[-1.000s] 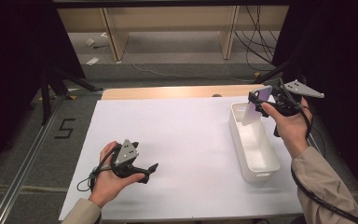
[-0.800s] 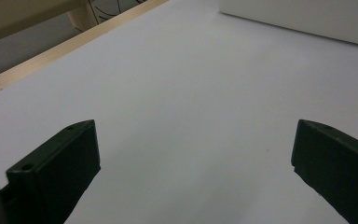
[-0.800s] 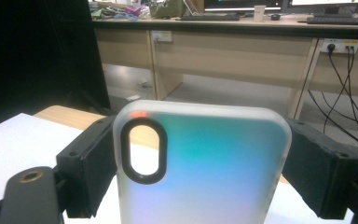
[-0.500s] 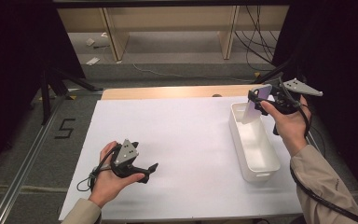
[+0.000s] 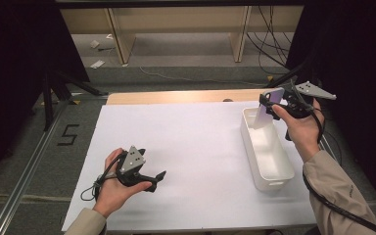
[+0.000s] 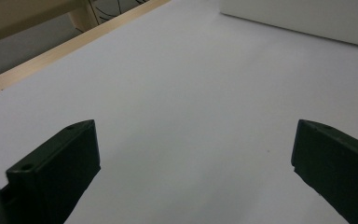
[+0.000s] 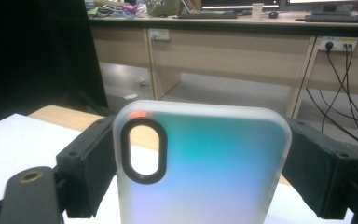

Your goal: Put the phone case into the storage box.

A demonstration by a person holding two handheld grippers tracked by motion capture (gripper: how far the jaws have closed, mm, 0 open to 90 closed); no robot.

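Two black jaws of the right gripper [image 7: 200,172] were clamped on the side edges of a translucent phone case [image 7: 200,163], one jaw pressed to each long edge, so the case stood upright between them. Its back showed a soft teal-to-lilac tint, and an oval, black-rimmed camera cutout sat near its upper corner in the right gripper view. Seen from the high view, the right gripper [image 5: 270,104] held the phone case [image 5: 265,110] above the far end of a white rectangular bin [image 5: 274,171], with the lower end of the case dipping toward the bin's opening; whether it touched the bin's wall could not be told. The right hand [image 5: 301,129] gripped the tool just beyond the bin's far right corner.

The left gripper [image 6: 191,154] had its jaws spread wide apart with nothing between them, looking out over bare white surface [image 6: 191,84]. In the high view this left gripper [image 5: 157,176] rested low in the left hand [image 5: 115,188], well apart from the bin on its left, with the jaws pointed toward the bin. The bin stood along the right side of the white surface [image 5: 196,142], and a strip of pale wood [image 5: 176,96] showed beyond the surface's far edge.
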